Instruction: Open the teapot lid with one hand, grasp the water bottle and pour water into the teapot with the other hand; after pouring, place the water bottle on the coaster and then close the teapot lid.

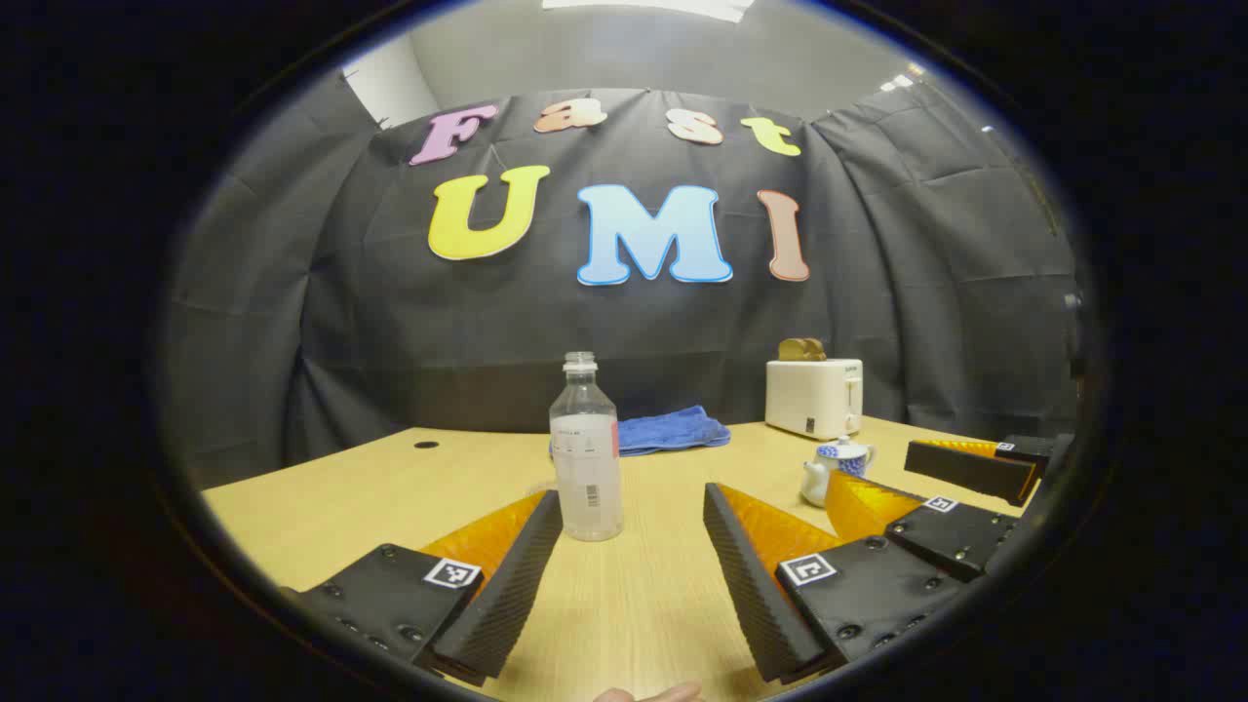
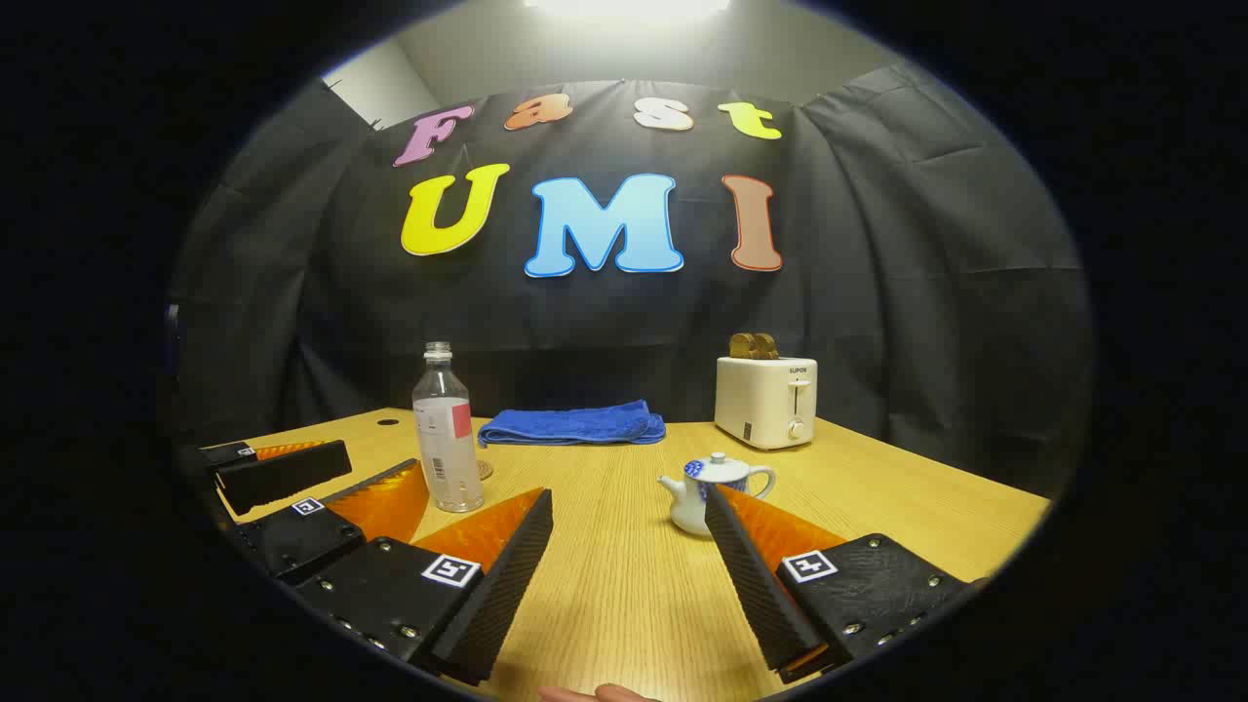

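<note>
**Hovering over the table, both grippers empty**

Standing upright on the pale wooden table [image 1: 322,507]: a clear, uncapped plastic water bottle [image 1: 585,453] with a white label. Taken as the landmark here.

Seen from the left gripper view: left gripper [image 1: 632,507] held low over the table just short of the bottle, jaws spread wide, nothing between them; bottle just ahead of the left finger's tip, not touched so far as can be told. Behind the bottle, a folded blue cloth [image 1: 673,429]. To the bottle's right, a small white ceramic teapot with blue pattern [image 1: 837,468], lid seated on top, partly hidden by the other gripper. Farther back and right of the bottle, a white two-slot toaster [image 1: 814,395] with brown slices standing in it.

Seen from the right gripper view: right gripper [image 2: 629,507] well right of the bottle [image 2: 447,429], jaws likewise wide apart and empty, its right finger's tip overlapping the teapot [image 2: 707,487] in the picture; contact cannot be told. Just behind the bottle's base, on its right, the edge of a small round coaster [image 2: 483,470]. Blue cloth [image 2: 573,424] behind and right of the bottle; toaster [image 2: 765,400] farther right still, near the back wall.
</note>
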Available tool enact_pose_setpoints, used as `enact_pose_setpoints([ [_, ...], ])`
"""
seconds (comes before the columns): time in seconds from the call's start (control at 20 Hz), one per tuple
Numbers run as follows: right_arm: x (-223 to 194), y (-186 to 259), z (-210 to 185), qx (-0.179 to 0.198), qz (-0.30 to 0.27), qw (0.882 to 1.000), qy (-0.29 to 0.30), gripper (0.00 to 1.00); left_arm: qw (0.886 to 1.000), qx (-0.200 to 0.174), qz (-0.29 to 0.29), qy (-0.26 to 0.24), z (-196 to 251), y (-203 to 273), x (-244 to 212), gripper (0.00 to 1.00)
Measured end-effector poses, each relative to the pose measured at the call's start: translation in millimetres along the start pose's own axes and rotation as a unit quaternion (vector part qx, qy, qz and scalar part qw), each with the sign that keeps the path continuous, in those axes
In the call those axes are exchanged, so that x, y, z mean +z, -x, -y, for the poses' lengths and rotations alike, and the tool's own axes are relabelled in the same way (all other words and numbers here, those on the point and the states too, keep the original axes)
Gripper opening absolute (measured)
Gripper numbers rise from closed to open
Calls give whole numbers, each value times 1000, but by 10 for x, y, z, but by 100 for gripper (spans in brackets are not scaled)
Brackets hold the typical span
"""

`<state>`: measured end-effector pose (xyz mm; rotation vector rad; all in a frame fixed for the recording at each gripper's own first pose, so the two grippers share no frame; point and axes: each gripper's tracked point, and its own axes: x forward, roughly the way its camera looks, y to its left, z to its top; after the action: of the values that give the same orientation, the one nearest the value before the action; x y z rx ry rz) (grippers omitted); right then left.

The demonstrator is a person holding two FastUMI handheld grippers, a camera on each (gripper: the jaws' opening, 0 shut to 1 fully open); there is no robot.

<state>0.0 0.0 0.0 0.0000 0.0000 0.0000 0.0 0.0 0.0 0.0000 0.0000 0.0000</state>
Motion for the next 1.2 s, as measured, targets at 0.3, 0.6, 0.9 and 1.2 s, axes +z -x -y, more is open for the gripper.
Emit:
enact_pose_setpoints([
  [0.3,-1,0,-10,5,0,1000,0,97,1000,4,0,-1,-9,1,2,100],
  [0.6,2,1,-35,16,-1,1000,0,97,999,33,-2,-2,-94,2,-8,100],
  [0.9,-15,-16,130,-37,-5,999,-2,97,1000,23,-3,-3,-60,12,-16,100],
  [1.2,-33,-101,131,-28,-11,1000,5,97,1000,10,-4,-12,-12,-72,-2,100],
])
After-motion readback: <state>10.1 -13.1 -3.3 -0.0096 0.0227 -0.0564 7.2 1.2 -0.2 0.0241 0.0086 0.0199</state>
